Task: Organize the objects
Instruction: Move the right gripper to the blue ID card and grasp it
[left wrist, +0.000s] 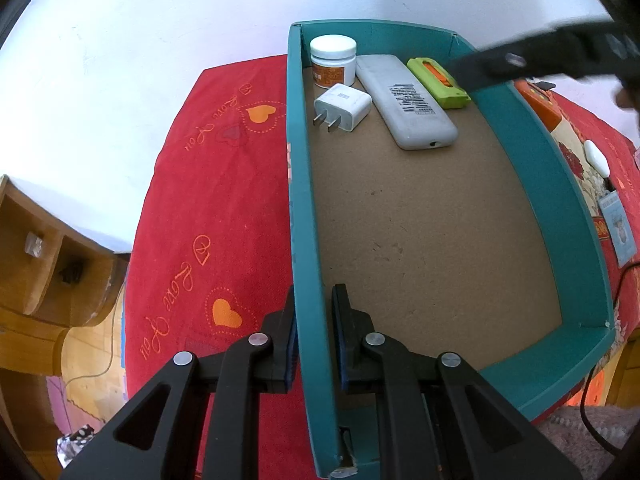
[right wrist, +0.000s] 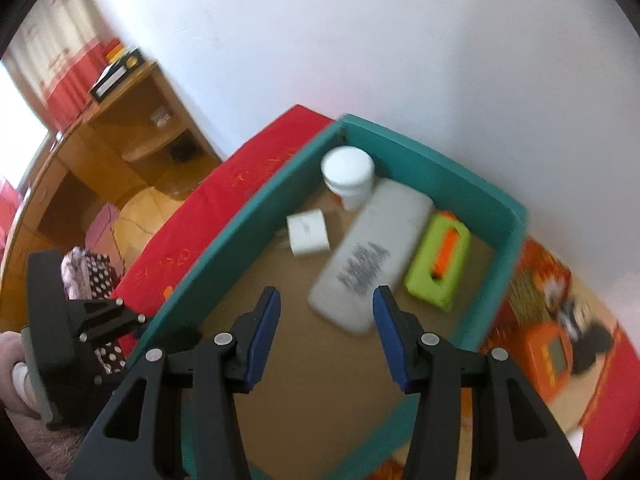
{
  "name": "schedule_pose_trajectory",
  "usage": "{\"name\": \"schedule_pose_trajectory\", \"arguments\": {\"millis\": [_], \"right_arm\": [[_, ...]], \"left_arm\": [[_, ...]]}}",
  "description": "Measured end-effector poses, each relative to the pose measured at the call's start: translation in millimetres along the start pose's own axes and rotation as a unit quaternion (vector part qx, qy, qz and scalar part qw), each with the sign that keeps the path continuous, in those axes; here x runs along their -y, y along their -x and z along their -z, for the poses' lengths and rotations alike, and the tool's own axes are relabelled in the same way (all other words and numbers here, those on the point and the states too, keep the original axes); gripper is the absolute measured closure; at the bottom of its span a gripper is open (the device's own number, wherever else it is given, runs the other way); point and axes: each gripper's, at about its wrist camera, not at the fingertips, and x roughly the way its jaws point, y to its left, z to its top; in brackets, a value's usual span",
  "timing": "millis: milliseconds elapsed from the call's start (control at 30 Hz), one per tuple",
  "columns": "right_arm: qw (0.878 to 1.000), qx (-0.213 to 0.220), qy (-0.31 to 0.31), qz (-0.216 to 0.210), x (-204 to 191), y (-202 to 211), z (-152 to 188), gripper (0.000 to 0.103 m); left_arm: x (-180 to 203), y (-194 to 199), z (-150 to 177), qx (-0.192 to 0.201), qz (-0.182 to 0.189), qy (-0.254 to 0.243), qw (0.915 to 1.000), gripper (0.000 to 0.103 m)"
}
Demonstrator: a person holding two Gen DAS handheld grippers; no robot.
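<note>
Teal cardboard box (left wrist: 308, 200), light and stiff, sits pinched at its side wall by the left gripper (left wrist: 314, 336); right gripper (right wrist: 326, 320) hovers above it, jaws apart.

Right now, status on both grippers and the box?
Left gripper shut on teal box side wall. Right gripper open, empty, above box. Jar, charger, remote, green cutter inside. Nothing blocking.

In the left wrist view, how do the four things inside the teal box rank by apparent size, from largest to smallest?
1. Grey remote control, clearly the largest.
2. Green case with orange insert.
3. White jar and white plug adapter: they look about alike, so I do not rank them. The jar stands farther from the camera and may really be larger.
</note>
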Motion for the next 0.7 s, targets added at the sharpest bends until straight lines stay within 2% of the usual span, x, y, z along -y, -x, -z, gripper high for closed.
{"name": "schedule_pose_trajectory", "arguments": {"millis": [367, 700], "right_arm": [[0.994, 0.018, -0.104, 0.032, 39, 44, 57, 0.055], [0.979, 0.022, -0.189, 0.073, 75, 69, 117, 0.055]], "left_arm": [[4, 0, -2, -0.001, -0.001, -0.001, 1.0, 0.089], [-3, -3, -2, -0.004, 0.002, 0.003, 1.0, 0.089]]}}
